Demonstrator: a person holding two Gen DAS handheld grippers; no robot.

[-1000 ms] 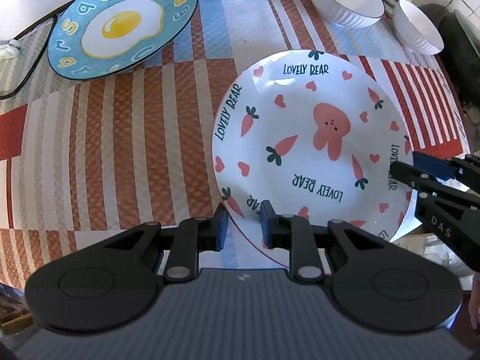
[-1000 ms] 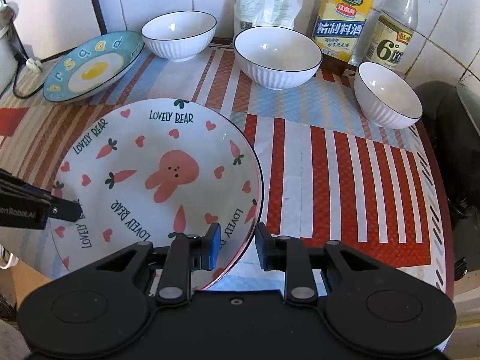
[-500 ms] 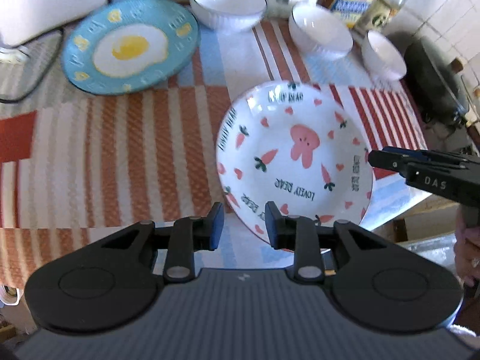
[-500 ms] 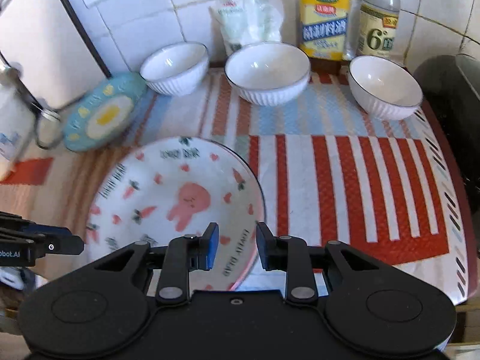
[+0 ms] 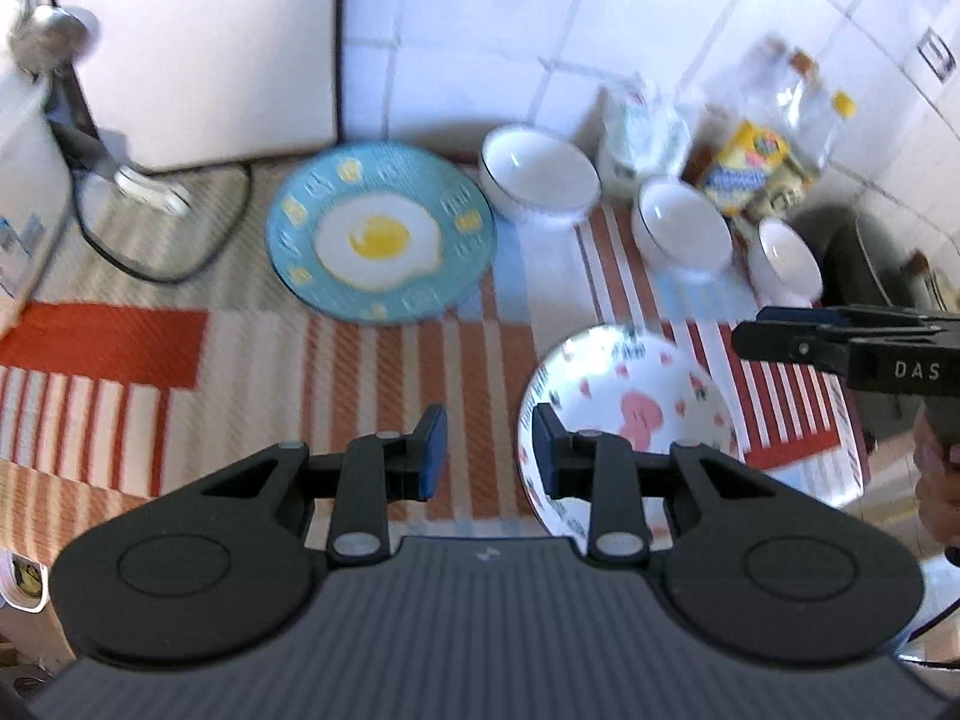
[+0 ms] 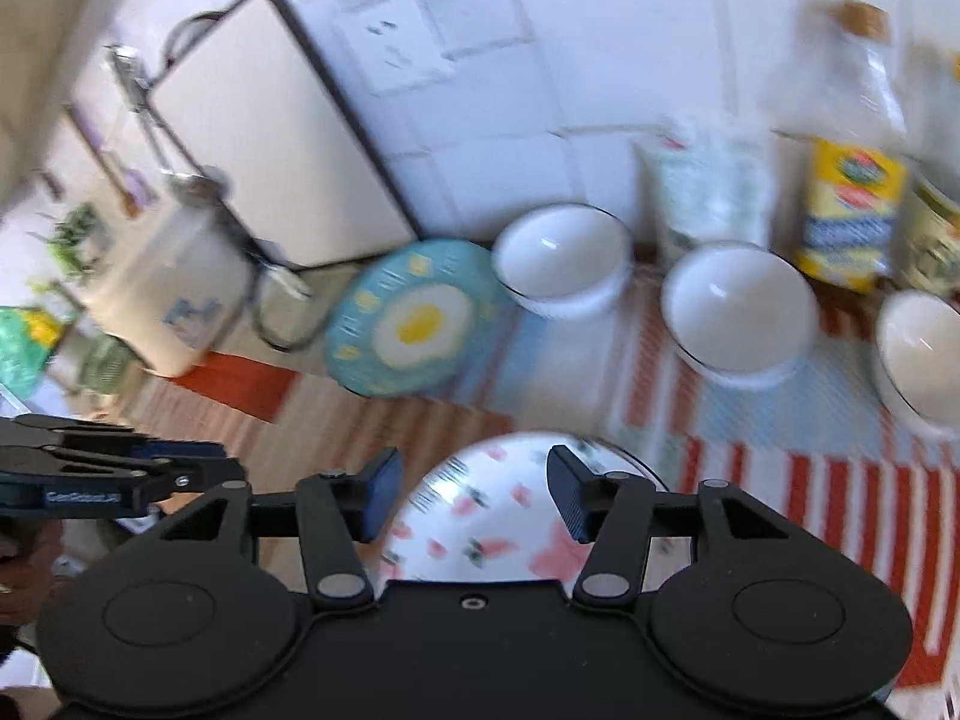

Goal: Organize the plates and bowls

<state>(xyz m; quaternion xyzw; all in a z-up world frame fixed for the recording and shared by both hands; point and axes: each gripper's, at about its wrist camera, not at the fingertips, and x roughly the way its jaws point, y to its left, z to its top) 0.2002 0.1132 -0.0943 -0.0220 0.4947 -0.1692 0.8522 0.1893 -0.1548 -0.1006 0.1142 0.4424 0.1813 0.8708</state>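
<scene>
The white bunny plate [image 5: 630,402] [image 6: 510,516] lies on the striped cloth near the front edge. The blue egg plate [image 5: 381,234] [image 6: 420,318] lies at the back left. Three white bowls [image 5: 540,177] [image 5: 684,225] [image 5: 783,264] stand in a row at the back, also in the right wrist view [image 6: 564,258] [image 6: 741,306] [image 6: 921,348]. My left gripper [image 5: 489,450] is open and empty, above the bunny plate's left rim. My right gripper [image 6: 474,492] is open and empty, above the same plate.
Bottles [image 6: 852,180] and a bag [image 6: 708,186] stand against the tiled wall behind the bowls. A white appliance [image 6: 174,288] with a black cable [image 5: 162,264] stands at the left. A dark pot [image 5: 864,258] is at the far right.
Both grippers have pulled back and up from the bunny plate and their jaws have opened wider. The plate stays on the cloth.
</scene>
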